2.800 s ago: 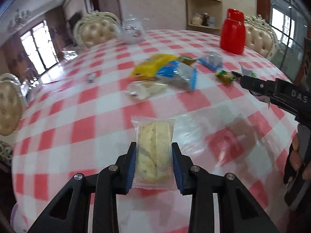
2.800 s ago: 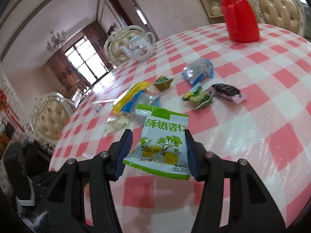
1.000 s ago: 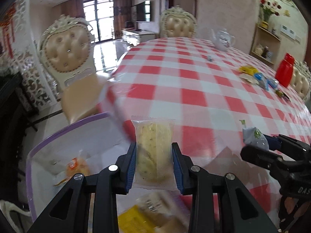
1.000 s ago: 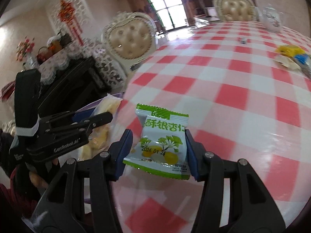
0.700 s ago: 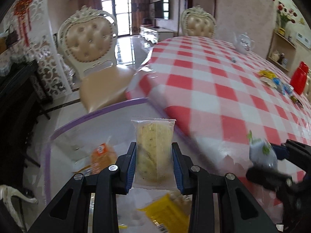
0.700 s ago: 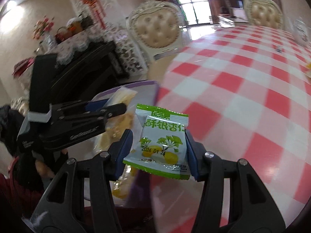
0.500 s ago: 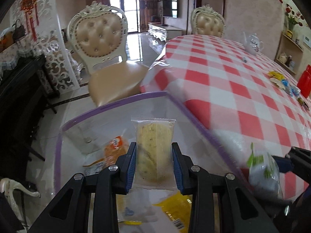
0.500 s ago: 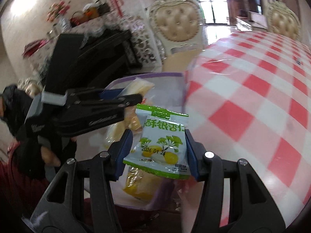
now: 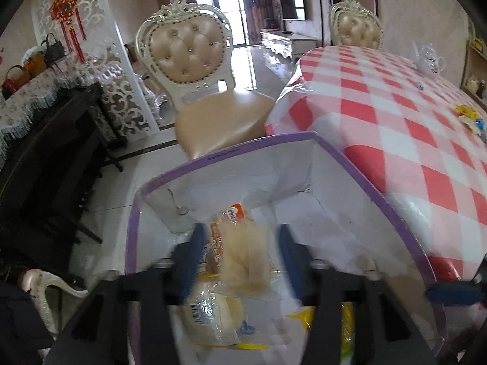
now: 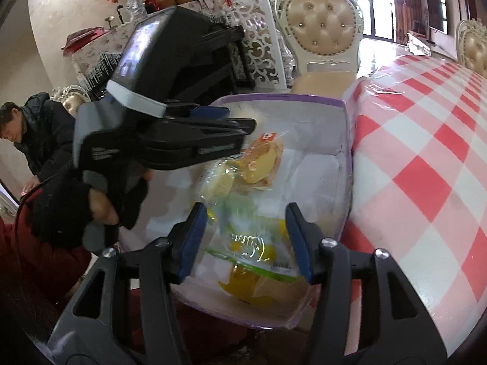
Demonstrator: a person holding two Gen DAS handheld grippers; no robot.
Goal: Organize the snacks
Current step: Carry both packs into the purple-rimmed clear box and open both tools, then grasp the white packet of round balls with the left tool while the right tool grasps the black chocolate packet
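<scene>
Hanging over the bin point(image 9: 359, 179), both the left gripper point(image 9: 240, 252) and the right gripper point(image 10: 245, 237) have just been opening, jaws apart; light, crinkly, slippery snacks point(image 10: 258, 164) lie inside, best pinched across their flat sides.

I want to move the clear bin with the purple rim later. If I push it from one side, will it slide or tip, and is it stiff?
The bin looks like thin clear plastic, so its walls may flex a little. It holds only a few small snack packets, so it is probably light and would likely slide, not tip. What it rests on is not visible.
</scene>
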